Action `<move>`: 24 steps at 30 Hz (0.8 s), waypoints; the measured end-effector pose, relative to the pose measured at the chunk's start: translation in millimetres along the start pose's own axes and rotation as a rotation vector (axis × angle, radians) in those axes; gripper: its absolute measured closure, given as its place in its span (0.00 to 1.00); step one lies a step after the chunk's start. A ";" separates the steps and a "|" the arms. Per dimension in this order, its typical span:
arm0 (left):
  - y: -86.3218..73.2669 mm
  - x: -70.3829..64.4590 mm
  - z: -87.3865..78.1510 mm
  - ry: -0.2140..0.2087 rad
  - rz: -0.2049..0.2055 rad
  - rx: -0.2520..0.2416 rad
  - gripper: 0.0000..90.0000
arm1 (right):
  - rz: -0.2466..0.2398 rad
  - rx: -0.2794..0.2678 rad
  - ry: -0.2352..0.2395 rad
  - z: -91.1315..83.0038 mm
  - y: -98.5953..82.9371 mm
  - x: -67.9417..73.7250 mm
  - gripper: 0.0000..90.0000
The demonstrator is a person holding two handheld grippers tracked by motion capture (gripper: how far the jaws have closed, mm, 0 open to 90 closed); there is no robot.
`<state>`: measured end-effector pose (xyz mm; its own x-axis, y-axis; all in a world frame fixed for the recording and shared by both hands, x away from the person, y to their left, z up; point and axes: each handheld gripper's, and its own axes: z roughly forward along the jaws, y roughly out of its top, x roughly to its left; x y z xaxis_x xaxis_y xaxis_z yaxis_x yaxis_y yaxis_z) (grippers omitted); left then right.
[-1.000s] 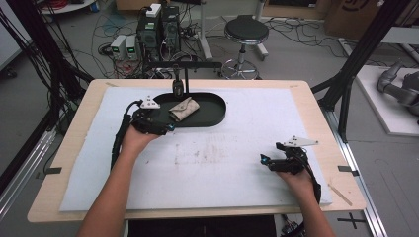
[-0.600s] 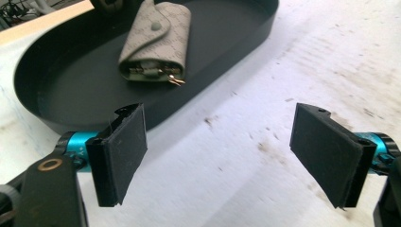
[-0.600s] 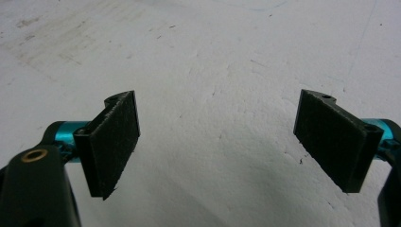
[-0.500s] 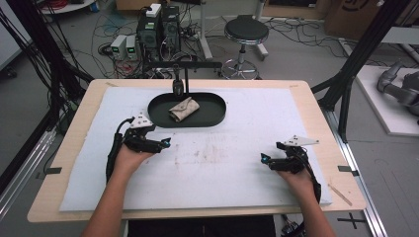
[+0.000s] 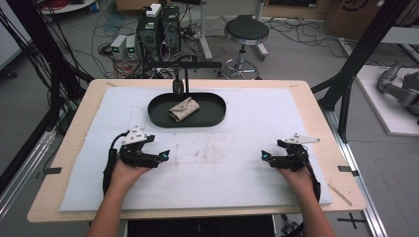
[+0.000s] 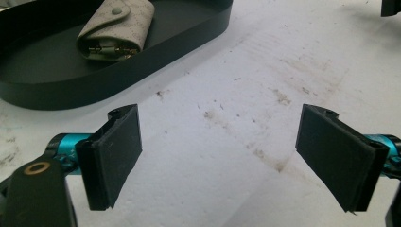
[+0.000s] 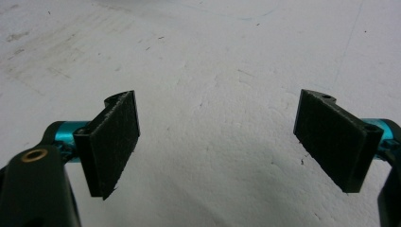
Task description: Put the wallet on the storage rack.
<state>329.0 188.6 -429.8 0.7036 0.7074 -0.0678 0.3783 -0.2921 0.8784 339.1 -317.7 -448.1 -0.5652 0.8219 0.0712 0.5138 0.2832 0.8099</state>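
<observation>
Left gripper [image 5: 165, 155] sits low over the white mat [image 5: 237, 148] on the person's left side, jaws spread wide, nothing between them; the left gripper view shows just bare, scuffed mat in the gap. Right gripper [image 5: 264, 156] is on the opposite side, well apart from the left one, jaws also spread wide over bare mat, gripping nothing. The two point roughly toward each other across the middle of the mat. Key pouch [image 5: 182, 109] lies inside the black oval tray [image 5: 217, 118] at the far centre of the table, tilted diagonally, near the tray's middle. In the left gripper view the pouch [image 6: 116, 29] is beige, quilted, with a snap button on the flap and metal key ends showing at its open end; it rests on the tray [image 6: 156, 52] floor, clear of the wall. Tray is ahead of the left gripper, not touching it. A dirty streaked patch marks the mat between the grippers. Both hands grip the tools from below, forearms entering from the near edge.
</observation>
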 end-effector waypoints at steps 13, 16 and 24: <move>-7.5 6.1 -4.4 0.044 -0.011 -0.006 0.17 | -0.005 0.005 -0.004 0.7 0.1 -0.4 0.17; -7.5 5.4 -3.7 0.048 -0.014 -0.004 0.17 | -0.006 0.005 -0.001 0.0 0.0 -0.4 0.17; -9.6 6.7 -1.8 0.061 0.002 0.032 0.17 | 0.005 0.029 -0.008 0.0 1.8 0.4 0.17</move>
<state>329.1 197.3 -437.8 0.6669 0.7443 -0.0360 0.3967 -0.3138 0.8627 339.8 -316.9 -446.7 -0.5578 0.8270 0.0701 0.5346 0.2934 0.7925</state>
